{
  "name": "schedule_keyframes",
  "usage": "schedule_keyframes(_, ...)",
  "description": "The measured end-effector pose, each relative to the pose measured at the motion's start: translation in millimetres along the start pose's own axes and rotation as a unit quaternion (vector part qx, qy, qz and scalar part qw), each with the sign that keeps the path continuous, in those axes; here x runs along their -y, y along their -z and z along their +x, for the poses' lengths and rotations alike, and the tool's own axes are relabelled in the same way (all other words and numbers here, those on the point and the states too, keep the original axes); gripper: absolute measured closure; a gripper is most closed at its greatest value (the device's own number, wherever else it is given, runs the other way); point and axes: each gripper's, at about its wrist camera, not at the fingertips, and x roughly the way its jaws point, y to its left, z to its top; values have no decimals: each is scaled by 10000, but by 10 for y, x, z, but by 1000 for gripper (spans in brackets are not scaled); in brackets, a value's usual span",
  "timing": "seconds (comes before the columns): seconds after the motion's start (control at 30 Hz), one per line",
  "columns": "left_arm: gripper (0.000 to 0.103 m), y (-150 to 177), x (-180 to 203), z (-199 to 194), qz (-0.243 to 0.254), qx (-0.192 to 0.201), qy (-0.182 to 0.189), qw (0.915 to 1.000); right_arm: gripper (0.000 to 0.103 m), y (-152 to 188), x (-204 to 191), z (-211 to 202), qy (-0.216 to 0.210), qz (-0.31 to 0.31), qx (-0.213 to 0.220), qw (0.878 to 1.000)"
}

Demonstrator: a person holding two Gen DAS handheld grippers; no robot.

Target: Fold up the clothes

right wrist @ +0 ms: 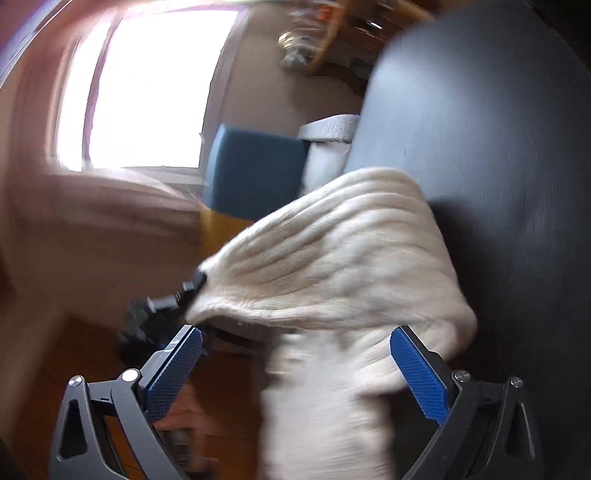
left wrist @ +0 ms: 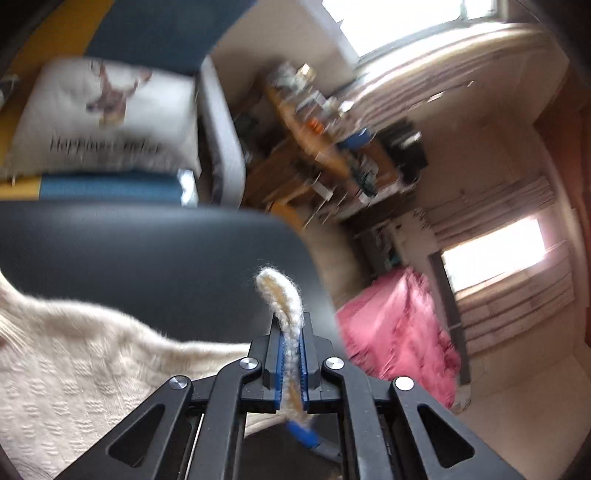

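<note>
Blue-padded fingers of the left gripper are pressed together on a fold of the cream knit sweater, whose pinched edge stands up between them. From that grip, the garment trails away to the left over the near edge of a round black table. Behind the table, a white cushion on a blue and yellow sofa bears a deer print and blurred writing that seems to begin "Happiness". In the right wrist view, the right gripper has its jaws spread wide; the sweater hangs between them, with contact unclear. A pink cloth lies beyond the table.
</note>
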Motion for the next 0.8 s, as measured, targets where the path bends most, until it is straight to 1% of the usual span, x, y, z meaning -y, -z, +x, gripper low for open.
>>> schedule_keyframes(0.1, 98, -114, 99, -420, 4, 373, 200, 9991, 0, 137, 115, 30, -537, 611, 62, 9967)
schedule_keyframes(0.17, 98, -162, 56, -770, 12, 587, 246, 9980, 0, 218, 169, 135, -875, 976, 95, 9913)
schedule_keyframes(0.2, 98, -172, 52, -870, 1, 675, 281, 9973, 0, 264, 180, 202, -999, 1109, 94, 9888)
schedule_keyframes(0.3, 98, -163, -39, -1287, -57, 978, 373, 9945, 0, 414, 142, 500, -1079, 1340, -80, 9851)
schedule_keyframes(0.4, 98, -101, -185, -1703, -126, 1237, 465, 9912, 0, 548, 117, 813, -872, 1402, -258, 9859)
schedule_keyframes(0.43, 98, -60, -263, -1853, -117, 1340, 443, 9899, 0, 578, 105, 893, -811, 1393, -297, 9865)
schedule_keyframes(0.53, 98, 93, -575, -2285, -200, 1619, 325, 9861, 0, 624, 70, 1032, -425, 1186, -208, 9918)
schedule_keyframes(0.6, 98, 221, -872, -2529, -328, 1766, 137, 9836, 0, 654, 67, 1113, -291, 1108, -275, 9930)
schedule_keyframes(0.7, 98, 432, -1471, -2683, -751, 1731, -228, 9818, 0, 696, 55, 1204, 9, 867, -317, 9957)
schedule_keyframes(0.8, 98, 670, -2030, -2665, -1139, 1515, -646, 9798, 0, 697, 49, 1247, 318, 660, -377, 9966)
